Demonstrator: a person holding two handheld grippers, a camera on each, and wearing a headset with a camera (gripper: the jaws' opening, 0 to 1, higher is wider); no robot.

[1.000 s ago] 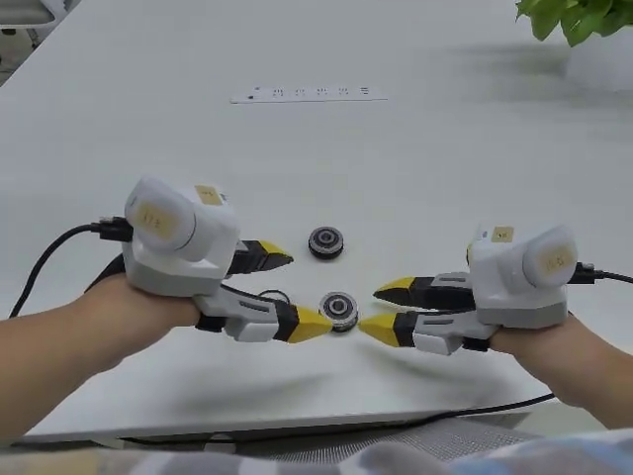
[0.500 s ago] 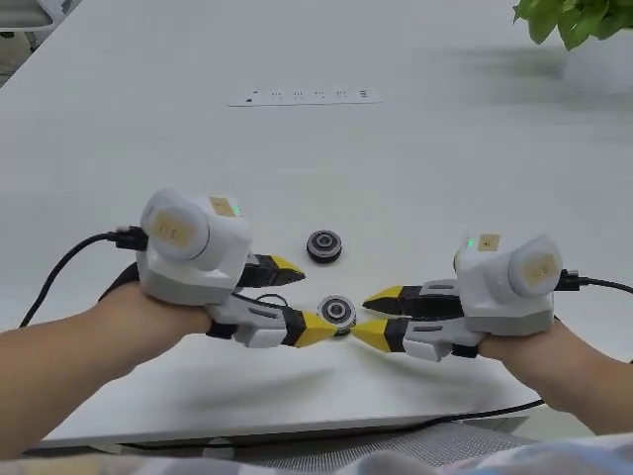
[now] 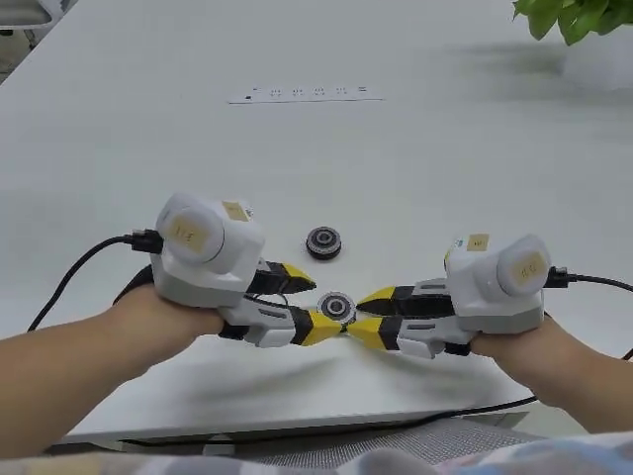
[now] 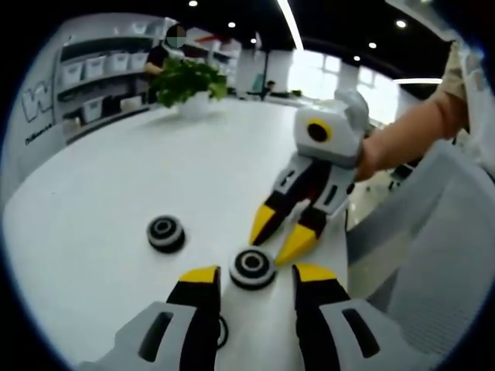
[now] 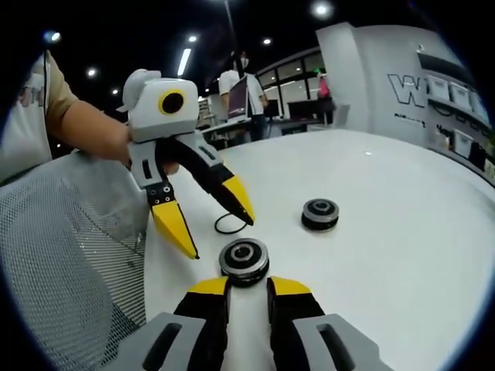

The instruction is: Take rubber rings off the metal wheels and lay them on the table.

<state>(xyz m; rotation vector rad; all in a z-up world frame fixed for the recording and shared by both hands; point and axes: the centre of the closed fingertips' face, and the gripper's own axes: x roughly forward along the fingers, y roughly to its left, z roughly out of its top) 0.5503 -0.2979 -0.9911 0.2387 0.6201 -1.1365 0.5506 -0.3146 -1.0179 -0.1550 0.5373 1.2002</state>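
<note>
Both grippers have closed in on the near wheel at the table's front edge. The left gripper is parted wide around it and the right gripper narrowly parted at its rim, neither clamped. Ring-pulling looks about to begin; the far wheel sits just beyond.

Wheels shiny metal (rings matt rubber); table smooth.

In the head view the green leafy plant is cut off by the upper right corner, the markings on the flat white strip at upper centre are too small to read, and in the left gripper view the thin black rubber ring at lower centre sits mostly hidden behind the left gripper's jaw.
</note>
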